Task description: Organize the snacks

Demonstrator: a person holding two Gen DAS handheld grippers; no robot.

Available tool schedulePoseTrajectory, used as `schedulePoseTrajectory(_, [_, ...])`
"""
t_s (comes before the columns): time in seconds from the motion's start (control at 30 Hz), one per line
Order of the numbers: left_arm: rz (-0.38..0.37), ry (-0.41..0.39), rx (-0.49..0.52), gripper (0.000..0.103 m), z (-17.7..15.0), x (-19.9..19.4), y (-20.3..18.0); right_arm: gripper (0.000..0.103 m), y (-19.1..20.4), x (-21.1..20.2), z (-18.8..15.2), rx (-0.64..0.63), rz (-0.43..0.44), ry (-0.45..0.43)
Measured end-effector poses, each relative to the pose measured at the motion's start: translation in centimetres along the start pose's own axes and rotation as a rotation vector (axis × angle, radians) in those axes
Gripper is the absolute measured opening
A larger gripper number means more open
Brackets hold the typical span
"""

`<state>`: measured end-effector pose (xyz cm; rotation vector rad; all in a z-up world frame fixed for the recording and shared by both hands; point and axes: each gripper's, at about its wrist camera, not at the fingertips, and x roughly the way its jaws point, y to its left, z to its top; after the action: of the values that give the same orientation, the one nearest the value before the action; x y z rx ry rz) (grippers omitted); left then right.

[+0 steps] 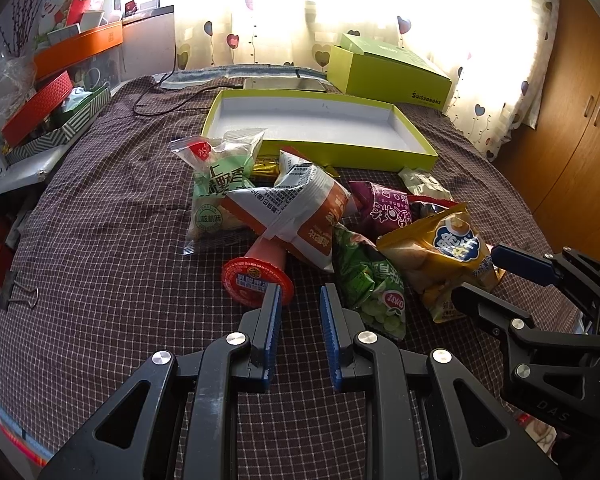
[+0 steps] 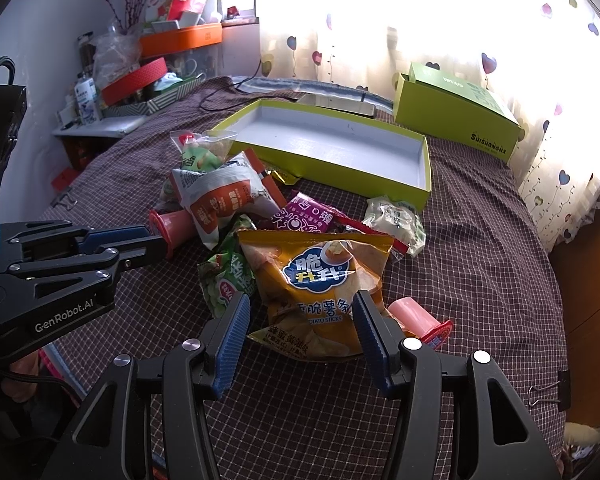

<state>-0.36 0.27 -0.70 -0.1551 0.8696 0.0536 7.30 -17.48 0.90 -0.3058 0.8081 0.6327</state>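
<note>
The yellow potato stick bag (image 2: pixel 320 280) lies at the near edge of the snack pile on the checked cloth (image 2: pixel 480 248), crinkled and shiny. The right gripper (image 2: pixel 300 312) stands wide around its lower end; whether the pads touch it is not clear. The left gripper (image 1: pixel 300 304) is narrowly open and empty, beside a pink cup (image 1: pixel 258 276). Behind the pile lies an open green tray (image 1: pixel 320 120).

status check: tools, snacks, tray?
Both tools open, empty: left tool, right tool straddling yellow chip bag, not gripping. Snack pile loose on cloth. Green tray empty. Nothing blocking.
</note>
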Motion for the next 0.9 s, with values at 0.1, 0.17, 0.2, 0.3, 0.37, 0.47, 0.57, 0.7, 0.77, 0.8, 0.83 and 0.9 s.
schedulePoseTrajectory(0.1, [0.001, 0.001, -0.001, 0.021, 0.03, 0.01, 0.0, 0.053, 0.0, 0.0, 0.0, 0.0, 0.0, 0.0])
schedulePoseTrajectory(0.17, [0.0, 0.002, -0.001, 0.021, 0.05, 0.0, 0.02, 0.053, 0.04, -0.03, 0.03, 0.0, 0.0, 0.0])
schedulePoseTrajectory(0.2, [-0.001, 0.004, -0.002, 0.021, 0.1, 0.0, 0.05, 0.053, 0.02, -0.02, 0.0, 0.0, 0.0, 0.0])
schedulePoseTrajectory(0.3, [-0.002, 0.005, -0.003, 0.021, 0.2, 0.01, 0.06, 0.053, 0.05, -0.04, 0.02, 0.0, 0.0, -0.001])
schedulePoseTrajectory(0.37, [-0.001, 0.005, -0.002, 0.021, 0.22, 0.0, 0.07, 0.053, 0.05, -0.04, 0.02, 0.0, 0.0, -0.001])
schedulePoseTrajectory(0.47, [-0.001, 0.005, -0.003, 0.021, 0.21, 0.0, 0.09, 0.053, -0.01, -0.04, -0.04, -0.001, 0.0, -0.002])
schedulePoseTrajectory(0.57, [0.001, 0.004, -0.003, 0.021, 0.22, -0.02, 0.06, 0.053, -0.03, -0.06, -0.04, 0.0, 0.001, -0.003])
schedulePoseTrajectory(0.7, [0.01, 0.001, -0.001, 0.021, 0.2, -0.1, 0.02, 0.053, 0.16, -0.13, 0.1, -0.003, 0.006, -0.01])
schedulePoseTrajectory(0.77, [0.013, -0.001, -0.001, 0.021, 0.2, -0.14, 0.05, 0.053, 0.24, -0.07, 0.2, -0.005, 0.009, -0.012])
schedulePoseTrajectory(0.8, [0.013, -0.002, -0.002, 0.021, 0.2, -0.17, 0.08, 0.053, 0.27, -0.11, 0.2, -0.006, 0.01, -0.013])
schedulePoseTrajectory(0.83, [0.014, -0.004, -0.002, 0.021, 0.18, -0.18, 0.07, 0.053, 0.24, -0.19, 0.16, -0.007, 0.01, -0.015])
schedulePoseTrajectory(0.9, [0.013, -0.005, -0.002, 0.021, 0.18, -0.2, 0.07, 0.053, 0.22, -0.18, 0.24, -0.008, 0.012, -0.018])
